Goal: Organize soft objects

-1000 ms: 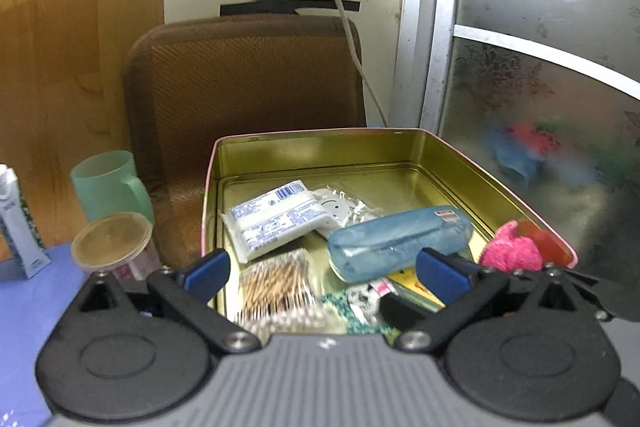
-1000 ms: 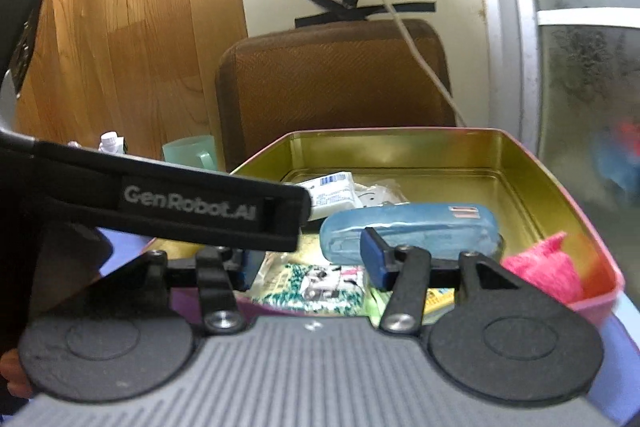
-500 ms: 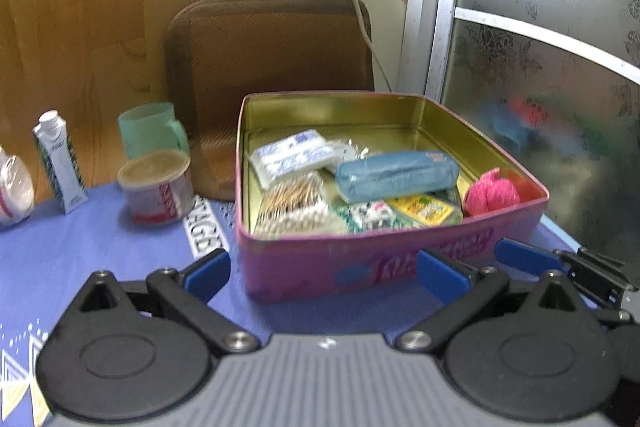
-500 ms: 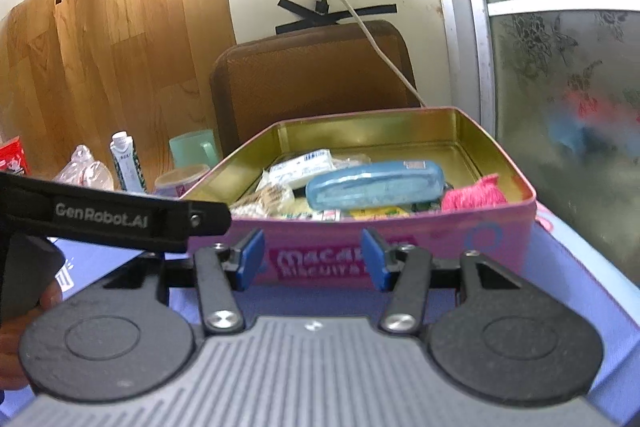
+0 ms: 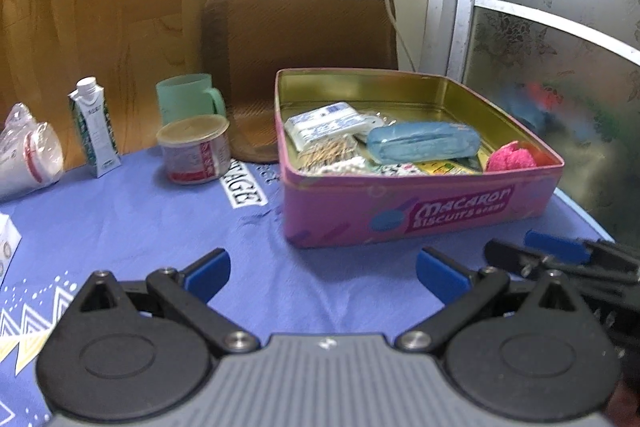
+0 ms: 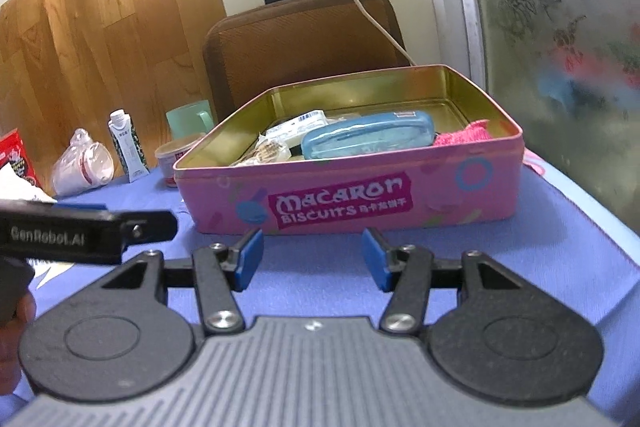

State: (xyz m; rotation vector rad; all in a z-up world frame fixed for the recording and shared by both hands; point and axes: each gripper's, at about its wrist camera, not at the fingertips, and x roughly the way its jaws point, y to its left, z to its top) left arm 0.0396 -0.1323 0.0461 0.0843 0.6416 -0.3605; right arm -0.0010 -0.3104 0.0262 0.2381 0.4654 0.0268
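Both your left gripper (image 5: 323, 273) and right gripper (image 6: 312, 259) stand open and empty, with the tin (image 6: 400, 203) just ahead of their fingers, already holding the pouch (image 6: 366, 141), pink cloth (image 5: 510, 157) and packets, so little seems left.

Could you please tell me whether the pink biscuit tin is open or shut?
Open. The pink biscuit tin has no lid on; its gold inside shows, with the blue case and pink cloth lying in it.
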